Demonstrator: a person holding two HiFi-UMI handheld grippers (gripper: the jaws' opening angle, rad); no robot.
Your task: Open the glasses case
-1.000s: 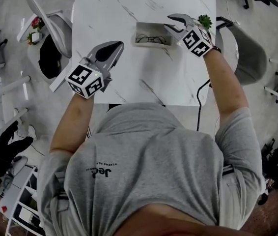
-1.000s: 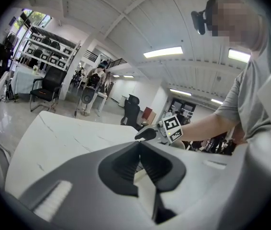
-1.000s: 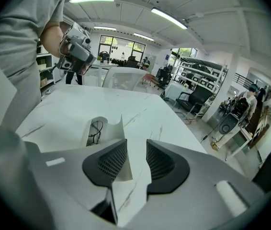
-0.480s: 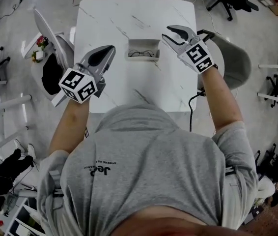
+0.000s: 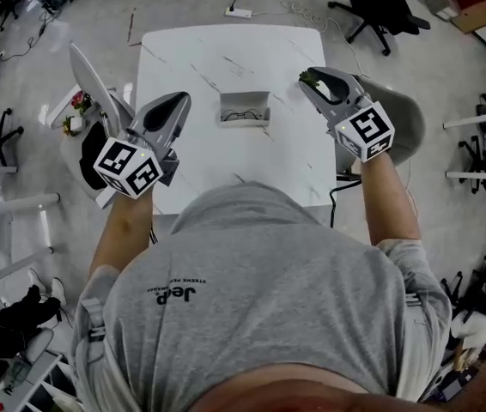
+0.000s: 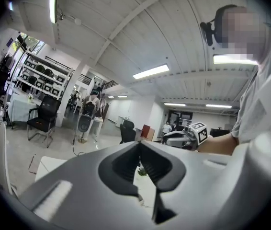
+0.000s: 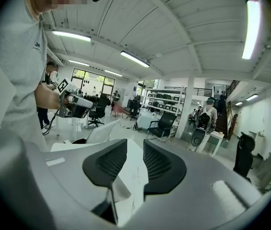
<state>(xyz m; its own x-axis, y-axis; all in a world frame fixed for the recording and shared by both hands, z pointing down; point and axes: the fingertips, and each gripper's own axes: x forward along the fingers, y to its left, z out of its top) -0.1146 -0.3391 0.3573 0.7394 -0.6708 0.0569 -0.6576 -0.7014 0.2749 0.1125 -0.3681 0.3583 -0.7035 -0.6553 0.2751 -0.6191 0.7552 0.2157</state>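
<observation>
The glasses case lies open at the middle of the white marble table, far below me, with dark glasses inside it. Both grippers are held high above the table and point outward, away from the case. My left gripper is over the table's left edge; its pads meet at the tip and hold nothing. Over the table's right edge, my right gripper keeps a narrow gap between its ribbed pads, and nothing is in that gap. Neither gripper view shows the case.
A white chair stands at the table's left and a grey chair at its right. A small plant peeks out by the right gripper's tip. A black office chair and a power strip are beyond the table.
Both grippers have risen well above the table, which now looks smaller and farther. The right gripper has moved away from the case toward the table's right edge.
</observation>
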